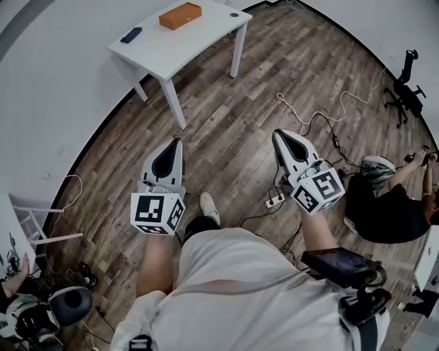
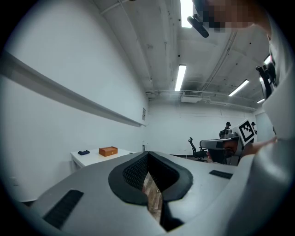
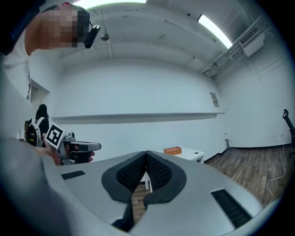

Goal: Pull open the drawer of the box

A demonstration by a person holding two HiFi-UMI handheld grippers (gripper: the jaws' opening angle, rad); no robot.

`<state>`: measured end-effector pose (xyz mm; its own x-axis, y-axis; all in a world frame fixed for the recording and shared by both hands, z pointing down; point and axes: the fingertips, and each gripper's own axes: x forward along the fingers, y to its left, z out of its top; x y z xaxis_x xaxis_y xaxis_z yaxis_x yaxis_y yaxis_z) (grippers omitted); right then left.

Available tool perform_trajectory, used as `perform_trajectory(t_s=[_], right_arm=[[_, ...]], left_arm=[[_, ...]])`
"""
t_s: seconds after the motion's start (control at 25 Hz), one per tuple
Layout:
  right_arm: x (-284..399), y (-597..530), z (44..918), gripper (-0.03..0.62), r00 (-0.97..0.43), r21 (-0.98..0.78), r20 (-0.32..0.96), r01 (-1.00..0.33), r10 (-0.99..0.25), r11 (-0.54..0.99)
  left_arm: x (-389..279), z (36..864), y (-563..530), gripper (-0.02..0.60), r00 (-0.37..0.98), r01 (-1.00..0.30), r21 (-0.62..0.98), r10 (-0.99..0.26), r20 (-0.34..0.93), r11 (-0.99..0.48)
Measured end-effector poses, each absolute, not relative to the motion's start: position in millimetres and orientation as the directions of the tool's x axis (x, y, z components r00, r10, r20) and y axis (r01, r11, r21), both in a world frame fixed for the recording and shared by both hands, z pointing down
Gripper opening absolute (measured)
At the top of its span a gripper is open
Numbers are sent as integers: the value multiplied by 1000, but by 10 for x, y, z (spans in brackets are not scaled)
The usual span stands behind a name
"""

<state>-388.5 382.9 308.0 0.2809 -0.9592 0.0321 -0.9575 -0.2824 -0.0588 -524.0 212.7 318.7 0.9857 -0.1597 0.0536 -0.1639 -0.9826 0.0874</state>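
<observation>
Both grippers are level out in front of me over the wood floor [image 1: 226, 116], side by side and apart from each other. The left gripper [image 1: 175, 144] has its jaws pressed fully together. In the left gripper view the black pads meet at the tip of the left gripper [image 2: 147, 154], with only floor showing through the slot below them and nothing held. The right gripper [image 1: 280, 136] is the same. In the right gripper view its pads close to a point [image 3: 146, 153] and it carries nothing.

The orange box [image 1: 180, 15] sits on the white table [image 1: 185, 41] against the wall, at about 12 o'clock from the left gripper and 11 o'clock from the right one. It is well apart from both. From the left gripper view the box [image 2: 108, 150] lies at 10 o'clock of the jaw tips, and from the right gripper view it [image 3: 172, 150] lies at roughly 2 o'clock. I cannot make out its drawer at this range. A small dark object [image 1: 131, 34] lies on the tabletop at 8 o'clock from the box, not touching it.

A power strip [image 1: 274, 201] with trailing cable lies on the floor between the grippers, nearer the right one. At 3 o'clock a person in black [image 1: 384, 212] sits on the floor, and a black office chair [image 1: 405, 89] stands at 2 o'clock.
</observation>
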Motion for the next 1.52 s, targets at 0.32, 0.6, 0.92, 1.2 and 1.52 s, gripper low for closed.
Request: perform_trajectory(t_s=[0.32,0.6,0.92,1.2,1.52], right_arm=[[-3037,2882,3000,3,326,-63,18,-943,-945,-327],[-2224,2744,3030,3,391,-86,4,-917,-920,-390],[-1027,2206,3191,3,324,-117,-4,-940,-946,-322],[385,1913,3153,3,233,-95,6,-968,-972,-233],[1528,1437,3163,3,113,-114,8,-987,-994,-113]], left_arm=[[-4281,3072,985,9,987,-148,69,-144,70,-986],[-3426,2992,687,9,993,-102,28,-100,63,-994],[-2326,3155,283,9,981,-172,48,-167,96,-984],[-1062,3031,71,9,958,-280,38,-276,75,-959],[-71,3081,-131,9,915,-398,42,-393,88,-917]])
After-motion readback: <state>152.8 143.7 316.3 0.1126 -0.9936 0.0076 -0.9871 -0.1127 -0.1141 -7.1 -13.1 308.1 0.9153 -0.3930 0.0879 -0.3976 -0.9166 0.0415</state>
